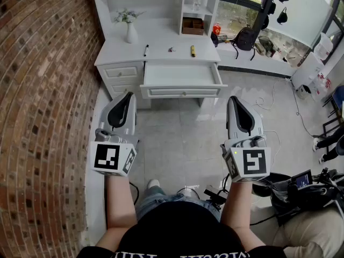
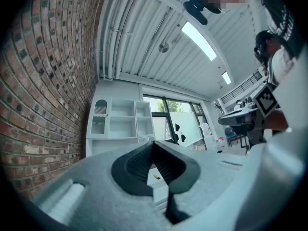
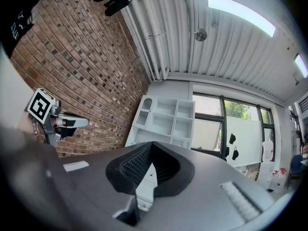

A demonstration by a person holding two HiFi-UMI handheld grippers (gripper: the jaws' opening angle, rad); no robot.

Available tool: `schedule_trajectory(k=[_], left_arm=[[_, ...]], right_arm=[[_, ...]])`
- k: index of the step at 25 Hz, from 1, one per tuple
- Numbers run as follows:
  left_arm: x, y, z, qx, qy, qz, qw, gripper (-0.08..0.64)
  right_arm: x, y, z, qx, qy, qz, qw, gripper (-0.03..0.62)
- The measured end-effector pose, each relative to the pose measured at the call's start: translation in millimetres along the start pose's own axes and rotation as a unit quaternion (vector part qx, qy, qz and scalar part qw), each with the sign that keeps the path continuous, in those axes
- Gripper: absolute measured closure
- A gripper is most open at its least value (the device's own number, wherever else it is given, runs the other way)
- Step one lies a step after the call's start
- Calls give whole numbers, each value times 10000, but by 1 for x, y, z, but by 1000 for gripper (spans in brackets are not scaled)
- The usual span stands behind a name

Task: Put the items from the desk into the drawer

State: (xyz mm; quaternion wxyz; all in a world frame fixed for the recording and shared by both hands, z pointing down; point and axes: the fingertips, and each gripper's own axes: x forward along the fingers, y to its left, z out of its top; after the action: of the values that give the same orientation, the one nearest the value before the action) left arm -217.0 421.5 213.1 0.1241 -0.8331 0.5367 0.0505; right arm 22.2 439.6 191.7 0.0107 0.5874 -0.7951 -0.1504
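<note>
The white desk (image 1: 161,58) stands ahead with its drawer (image 1: 181,75) pulled open; no contents show in it. On the desktop lie a black marker (image 1: 145,50), a small dark item (image 1: 171,50) and a yellow cylinder (image 1: 193,50). My left gripper (image 1: 128,97) and right gripper (image 1: 235,100) hang over the floor, well short of the drawer, both shut with nothing between the jaws. In the left gripper view the left gripper (image 2: 154,144) is tip to tip, the yellow cylinder (image 2: 155,176) glimpsed through its gap. In the right gripper view the right gripper (image 3: 152,144) is likewise shut, aimed at the desk.
A brick wall (image 1: 37,90) runs along the left. A white vase with flowers (image 1: 130,32) stands on the desk's back left, a brown box (image 1: 192,26) in the hutch. A black backpack (image 1: 246,38) rests on the window ledge. Cables and a seated person's leg (image 1: 301,230) lie at lower right.
</note>
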Motion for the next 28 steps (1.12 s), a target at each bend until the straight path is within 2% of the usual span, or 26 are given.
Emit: schedule_trajectory(k=[9, 11, 12, 13, 14, 16, 22, 28], left_arm=[[-4, -9, 6, 76, -37, 52, 10000, 561], [-3, -13, 5, -1, -7, 19, 10000, 561], [-1, -16, 4, -87, 31, -47, 9999, 513], [1, -19, 2, -170, 91, -120, 9997, 333], [3, -22, 0, -213, 151, -158, 9995, 195], [7, -25, -1, -187, 192, -118, 9996, 126], [15, -36, -4, -300, 189, 81, 9993, 115], [24, -56, -15, -336, 324, 309, 9984, 115]], right_arm=[[-7, -9, 2, 51, -81, -29, 9999, 586], [-8, -10, 3, 119, -86, 10, 9999, 586], [-9, -11, 4, 172, -120, 24, 9998, 586], [-9, -13, 4, 223, -159, 19, 9996, 586], [-10, -16, 4, 257, -181, 3, 9995, 586], [-11, -21, 2, 239, -156, -1, 9996, 586], [-18, -38, -12, 106, 32, 119, 9999, 586], [-22, -57, -26, 174, 160, 282, 9993, 586]])
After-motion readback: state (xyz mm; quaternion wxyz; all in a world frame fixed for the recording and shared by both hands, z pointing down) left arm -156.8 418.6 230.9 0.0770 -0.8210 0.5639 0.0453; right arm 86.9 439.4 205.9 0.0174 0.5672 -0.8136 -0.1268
